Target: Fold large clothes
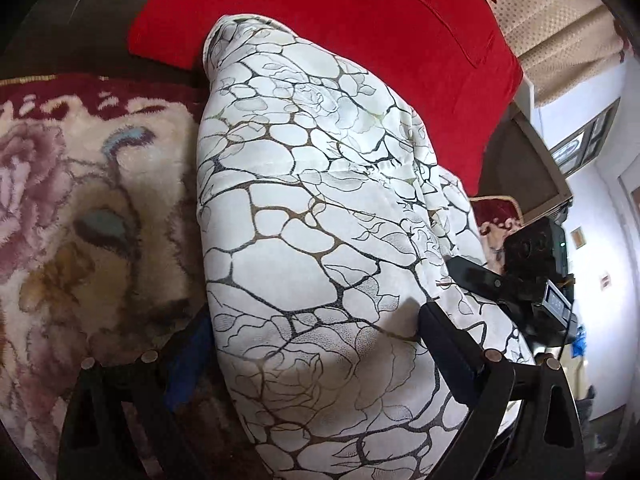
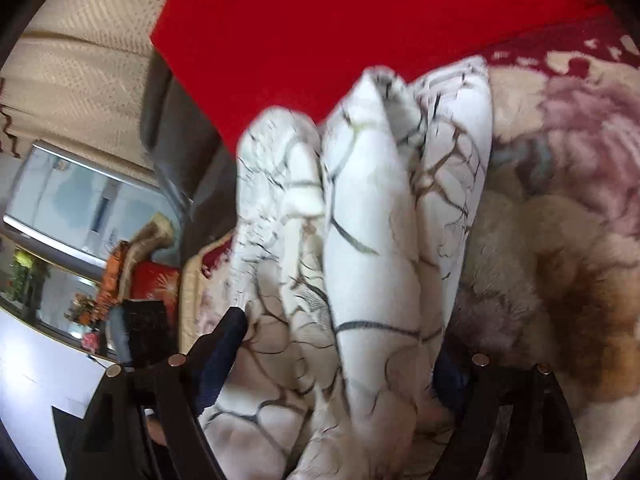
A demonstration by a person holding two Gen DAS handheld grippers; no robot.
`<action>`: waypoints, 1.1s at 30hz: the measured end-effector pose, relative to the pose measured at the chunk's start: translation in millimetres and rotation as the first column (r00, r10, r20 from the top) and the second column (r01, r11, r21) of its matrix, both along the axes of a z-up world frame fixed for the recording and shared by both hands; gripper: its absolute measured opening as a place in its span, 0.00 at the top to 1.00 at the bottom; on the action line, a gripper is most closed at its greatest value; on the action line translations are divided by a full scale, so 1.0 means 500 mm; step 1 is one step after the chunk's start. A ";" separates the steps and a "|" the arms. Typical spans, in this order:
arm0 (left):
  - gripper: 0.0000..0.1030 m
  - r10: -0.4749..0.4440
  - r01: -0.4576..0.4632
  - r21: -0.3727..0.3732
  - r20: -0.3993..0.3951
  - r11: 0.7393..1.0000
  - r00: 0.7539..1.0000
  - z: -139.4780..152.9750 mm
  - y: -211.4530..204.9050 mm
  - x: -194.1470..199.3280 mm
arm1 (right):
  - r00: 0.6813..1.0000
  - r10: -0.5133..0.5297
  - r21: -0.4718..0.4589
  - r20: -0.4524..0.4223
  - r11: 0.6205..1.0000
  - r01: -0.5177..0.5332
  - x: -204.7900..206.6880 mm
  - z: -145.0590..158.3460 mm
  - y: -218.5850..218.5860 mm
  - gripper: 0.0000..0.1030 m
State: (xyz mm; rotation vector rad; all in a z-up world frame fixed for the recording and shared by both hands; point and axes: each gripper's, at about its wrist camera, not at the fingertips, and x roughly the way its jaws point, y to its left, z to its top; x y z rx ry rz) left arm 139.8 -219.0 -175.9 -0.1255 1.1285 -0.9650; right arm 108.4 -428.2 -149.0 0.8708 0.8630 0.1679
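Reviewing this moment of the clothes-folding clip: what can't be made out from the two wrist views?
- White garment with dark vein-like print: its type and full outline; the frame edge crops it in both views.
- Left gripper: whether it grips; the garment bulges over its left finger in the left wrist view.
- Right gripper: whether its pads press the folds; the right wrist view is motion-blurred.
- Red cushion: cut off at the top edge.

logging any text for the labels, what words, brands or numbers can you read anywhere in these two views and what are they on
None can be read.
Small label or screen on the right gripper body, left wrist view: marks too small and blurred to read.
White patterned garment: only a dark vein and rose print, no lettering.
Red cushion and floral plush blanket: no text.
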 end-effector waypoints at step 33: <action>0.03 -0.043 0.022 0.133 0.151 0.991 0.988 0.011 -0.056 -0.037 | 0.999 0.002 -0.069 0.035 0.998 0.000 0.002 -0.019 0.022 0.27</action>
